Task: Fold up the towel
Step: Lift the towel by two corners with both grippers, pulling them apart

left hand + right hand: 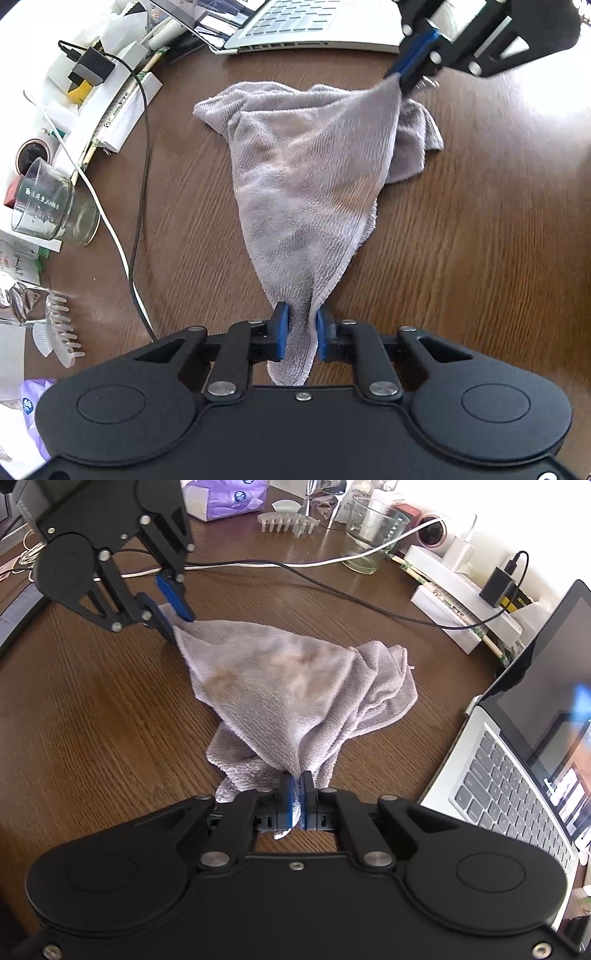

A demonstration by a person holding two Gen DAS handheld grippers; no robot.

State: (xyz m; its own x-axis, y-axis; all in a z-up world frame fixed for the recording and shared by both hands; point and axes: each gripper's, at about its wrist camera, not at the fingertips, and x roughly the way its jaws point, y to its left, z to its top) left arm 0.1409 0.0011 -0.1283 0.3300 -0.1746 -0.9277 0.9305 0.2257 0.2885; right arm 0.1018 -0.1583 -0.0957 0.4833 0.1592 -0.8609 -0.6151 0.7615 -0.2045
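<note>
The left gripper (299, 328) pinches one corner of the grey terry-cloth towel (306, 177). Right of it, the right gripper (296, 799) clamps another corner, stretching an edge taut for folding. The towel's far part lies bunched on the brown wooden surface (461, 240); its remaining corners are hidden.

Towel (306, 177): pale grey-lilac terry with fine ribbing, a faint tan blotch at its middle. My tongs, left gripper (300, 334) and right gripper (296, 801): black bodies, blue pads. Table (461, 240): dark brown woodgrain. At ten o'clock, one black cable (142, 192) and one white cable (107, 221). Laptop (517, 786): silver, grey keys.
</note>
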